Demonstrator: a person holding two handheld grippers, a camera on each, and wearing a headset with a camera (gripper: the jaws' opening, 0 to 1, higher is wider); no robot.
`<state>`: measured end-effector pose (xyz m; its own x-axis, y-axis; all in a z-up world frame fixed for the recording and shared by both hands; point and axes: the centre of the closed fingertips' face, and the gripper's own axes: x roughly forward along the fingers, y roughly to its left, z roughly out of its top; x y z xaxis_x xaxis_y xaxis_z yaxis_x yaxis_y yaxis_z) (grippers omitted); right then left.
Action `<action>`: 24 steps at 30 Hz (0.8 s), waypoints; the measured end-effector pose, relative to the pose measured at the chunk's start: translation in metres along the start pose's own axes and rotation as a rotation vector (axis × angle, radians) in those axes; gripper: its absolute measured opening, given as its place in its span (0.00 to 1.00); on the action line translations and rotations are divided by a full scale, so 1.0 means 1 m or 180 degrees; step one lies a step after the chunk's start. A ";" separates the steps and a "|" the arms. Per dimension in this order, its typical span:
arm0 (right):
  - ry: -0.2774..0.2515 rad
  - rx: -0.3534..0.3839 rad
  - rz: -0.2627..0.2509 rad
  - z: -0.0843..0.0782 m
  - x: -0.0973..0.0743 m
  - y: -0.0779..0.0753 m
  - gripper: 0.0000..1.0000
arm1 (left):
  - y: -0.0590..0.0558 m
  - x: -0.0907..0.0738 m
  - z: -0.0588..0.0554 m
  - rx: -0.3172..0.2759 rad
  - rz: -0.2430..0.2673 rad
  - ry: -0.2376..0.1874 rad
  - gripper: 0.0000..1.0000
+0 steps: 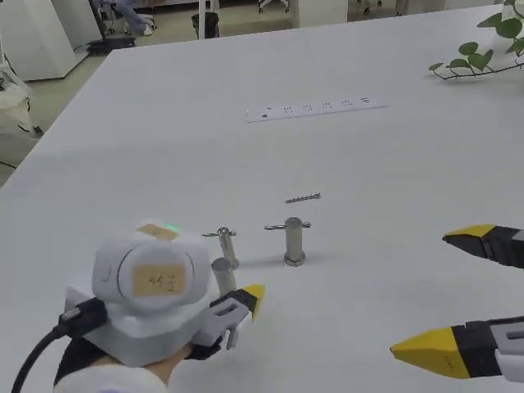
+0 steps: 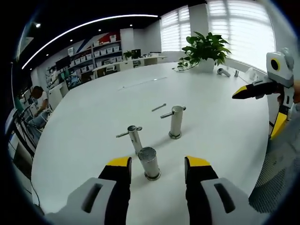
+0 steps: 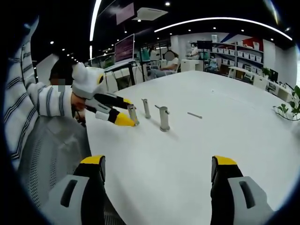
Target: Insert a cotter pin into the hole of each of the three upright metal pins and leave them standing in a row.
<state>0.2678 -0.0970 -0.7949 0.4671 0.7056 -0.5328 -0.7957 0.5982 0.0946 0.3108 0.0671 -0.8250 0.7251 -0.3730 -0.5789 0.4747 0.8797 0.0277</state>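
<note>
1. Left gripper [image 2: 158,162]. It is sitting low on the table [image 1: 393,164] with its jaws parted to either side of the nearest metal pin [image 2: 149,162]. A gap is showing on both sides, so nothing is being gripped. It is likely bracketing the pin so as to steady it for insertion.

2. Right gripper [image 3: 158,161]. Its jaws are spreading wide and carrying nothing, and it is hovering over bare table well to the right of the row. It is probably being kept free to fetch a pin.

3. Nearest metal pin. It is standing upright on its flared base with no cotter pin showing through it, and appears to be the one remaining job.

4. Middle metal pin [image 2: 136,138]. It is standing upright just behind the nearest pin, with a fitted cotter pin [image 2: 124,134] crossing near its top.

5. Far metal pin [image 2: 176,121]. It is standing upright, set a little apart from the other two, with a second fitted cotter pin [image 2: 166,114] crossing its head. The three are forming a loose row.

6. Loose cotter pin [image 2: 158,107]. It is lying flat on the table beyond the row, untouched, and is presumably waiting for the bare pin.

7. Power strip [image 1: 315,108]. It is lying farther back on the table, clear of the work.

8. Plant [image 1: 485,45]. It is trailing in at the far right edge.
</note>
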 end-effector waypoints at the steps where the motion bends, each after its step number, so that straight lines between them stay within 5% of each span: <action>1: 0.0003 -0.0001 -0.0002 0.000 0.000 0.000 0.95 | 0.000 -0.001 -0.001 -0.0019 -0.0027 0.0005 0.51; 12: 0.0067 -0.0025 -0.0009 -0.001 -0.002 -0.005 0.95 | -0.016 -0.031 -0.015 -0.0043 -0.0564 0.0231 0.83; 19: 0.0124 -0.0072 -0.0001 0.000 -0.002 -0.010 0.95 | -0.031 -0.046 -0.002 -0.0235 -0.0945 0.0049 0.96; 24: 0.0195 -0.0138 0.0029 0.002 -0.001 -0.013 0.95 | -0.023 -0.052 0.000 -0.0156 -0.0965 -0.0010 0.99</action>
<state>0.2789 -0.1045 -0.7940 0.4364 0.6856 -0.5827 -0.8164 0.5740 0.0639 0.2615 0.0663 -0.7955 0.5555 -0.6216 -0.5522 0.6451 0.7412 -0.1854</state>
